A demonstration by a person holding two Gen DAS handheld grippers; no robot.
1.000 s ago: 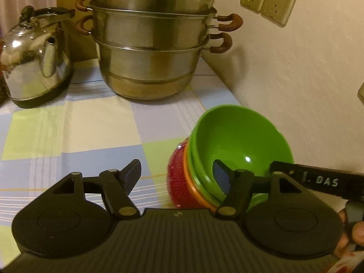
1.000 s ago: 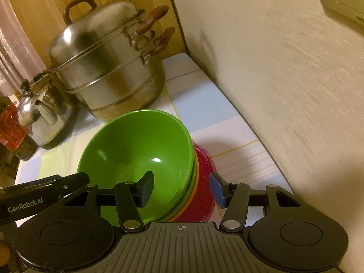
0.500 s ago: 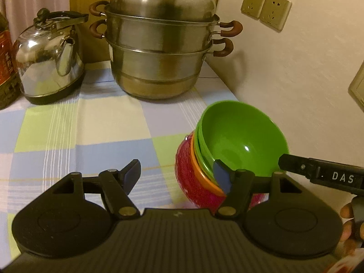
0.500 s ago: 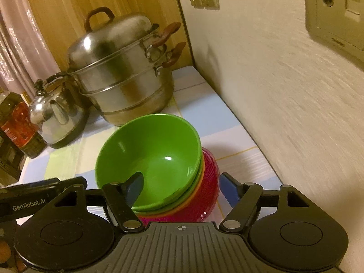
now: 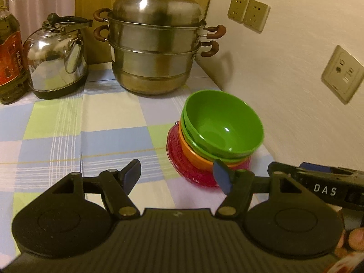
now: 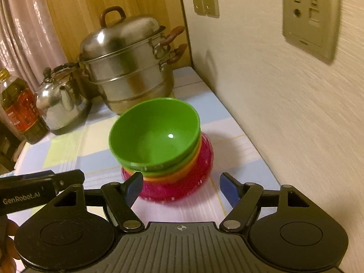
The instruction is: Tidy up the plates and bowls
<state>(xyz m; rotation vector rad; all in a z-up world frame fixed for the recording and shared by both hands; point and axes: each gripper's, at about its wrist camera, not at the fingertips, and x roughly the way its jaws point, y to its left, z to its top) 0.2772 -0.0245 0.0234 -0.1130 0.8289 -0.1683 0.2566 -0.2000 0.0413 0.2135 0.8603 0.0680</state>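
A stack of nested bowls stands on the checked tablecloth beside the wall: a green bowl (image 5: 221,125) on top, another green rim and an orange bowl (image 5: 193,157) under it, a red ribbed bowl (image 5: 188,173) at the bottom. The stack also shows in the right wrist view, with the green bowl (image 6: 154,136) on the red bowl (image 6: 179,182). My left gripper (image 5: 177,173) is open and empty, just in front and left of the stack. My right gripper (image 6: 180,185) is open and empty, in front of the stack, apart from it.
A steel steamer pot (image 5: 157,47) stands at the back by the wall, a steel kettle (image 5: 56,59) to its left, an oil bottle (image 5: 10,54) at far left. The wall (image 5: 295,79) with sockets runs close along the right of the stack.
Both grippers have pulled back and up from the bowl stack. The right gripper's jaws, which straddled the rim, have opened wider and come clear. The stack stays on the cloth.
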